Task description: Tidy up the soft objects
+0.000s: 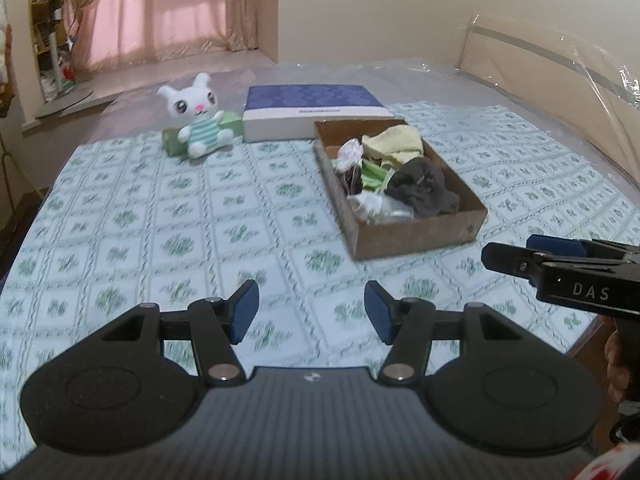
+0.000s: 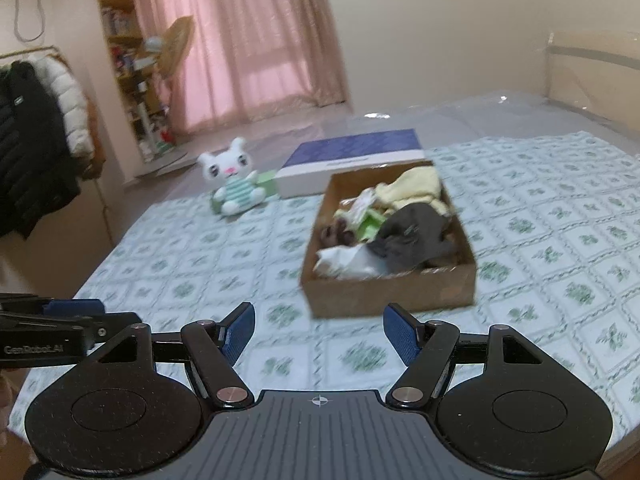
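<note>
Both claws are spread wide and holding nothing: the left gripper and the right gripper hang side by side over the near edge of the bed, blue ribbed pads facing each other on black linkage arms. Under them it's just the bedspread, a thin pale sheet printed with green leaf squares, lying pretty flat. Further in, toward the right side of the bed, sits the brown cardboard box, shallow, open-topped, stiff-walled, and it's already holding a jumble of soft stuff: a white crumpled cloth at the near end, a dark grey floppy garment, something green poking out under it, and a fuzzy pale yellow towel at the far end. All limp fabric, will bunch and drape if pinched. Past that, near the far left of the sheet, a plush white bunny in a green-striped top sits upright against a green block, with a flat blue and white box just beside it. My read: this fits either everything sorted with the grippers backed off, or the bunny waiting to join the box, and I can't tell which. If it's the bunny, it's squashy, so a pinch on the body would hold.
</note>
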### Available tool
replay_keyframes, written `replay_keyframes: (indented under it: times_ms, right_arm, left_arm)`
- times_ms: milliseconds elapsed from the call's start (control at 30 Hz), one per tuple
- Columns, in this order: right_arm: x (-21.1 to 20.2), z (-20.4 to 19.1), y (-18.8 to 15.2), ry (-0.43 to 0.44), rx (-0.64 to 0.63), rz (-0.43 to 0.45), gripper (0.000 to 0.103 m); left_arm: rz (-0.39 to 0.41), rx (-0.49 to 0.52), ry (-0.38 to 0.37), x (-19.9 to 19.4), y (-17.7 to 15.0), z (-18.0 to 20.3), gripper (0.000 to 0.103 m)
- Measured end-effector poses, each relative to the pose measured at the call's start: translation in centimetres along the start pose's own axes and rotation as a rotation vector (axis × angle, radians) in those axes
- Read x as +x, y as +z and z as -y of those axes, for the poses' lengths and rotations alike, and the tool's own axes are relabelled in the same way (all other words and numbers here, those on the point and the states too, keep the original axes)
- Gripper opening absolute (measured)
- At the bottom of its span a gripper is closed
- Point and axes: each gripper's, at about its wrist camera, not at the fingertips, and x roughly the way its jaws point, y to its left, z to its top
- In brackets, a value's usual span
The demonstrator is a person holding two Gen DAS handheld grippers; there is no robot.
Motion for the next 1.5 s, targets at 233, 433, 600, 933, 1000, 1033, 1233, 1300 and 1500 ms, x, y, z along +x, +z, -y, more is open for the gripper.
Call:
replay_keyframes:
  times_ms: [233, 433, 600, 933, 1000, 1033, 1233, 1300, 1500]
  right_arm:
    - [-1.0, -2.7, -2.4, 0.042, -0.036, -0.047, 0.071]
    - [-1.3, -3.9, -4.2, 0.07, -0.046, -0.092, 0.071]
    - [-1.2, -4.7, -5.3, 0.084, -0.052, -0.116, 0.071]
    - [-0.3, -5.5, -6.6, 0.098, -0.068, -0.168, 0.071]
    - [0.1, -5.6, -6.9, 0.102, -0.067, -0.178, 0.071]
    - [0.2, -5.7, -7.0, 0.105, -0.068, -0.182, 0.071]
    - [1.2, -6.0, -7.5, 0.118, -0.074, -0.21, 0.071]
    - [1.5, -6.0, -7.7, 0.121, -0.073, -0.217, 0.071]
    - [2.4, -5.9, -7.6, 0.12, -0.065, -0.23, 0.071]
  left_arm:
    - [-0.01, -0.03, 0.038, -2.1, -3.2, -0.9, 0.056]
    - [-0.021, -0.054, 0.067, -3.3, -5.4, -1.6, 0.056]
    - [-0.029, -0.061, 0.078, -3.7, -6.5, -1.9, 0.057]
    - [-0.053, -0.076, 0.085, -3.1, -7.6, -2.4, 0.058]
    - [-0.057, -0.079, 0.086, -3.0, -7.8, -2.5, 0.058]
    - [-0.059, -0.082, 0.087, -3.0, -7.9, -2.5, 0.058]
    - [-0.074, -0.089, 0.091, -2.4, -8.2, -2.8, 0.058]
    - [-0.079, -0.092, 0.091, -2.2, -8.2, -2.9, 0.058]
    - [-0.087, -0.09, 0.092, -1.5, -8.1, -3.2, 0.058]
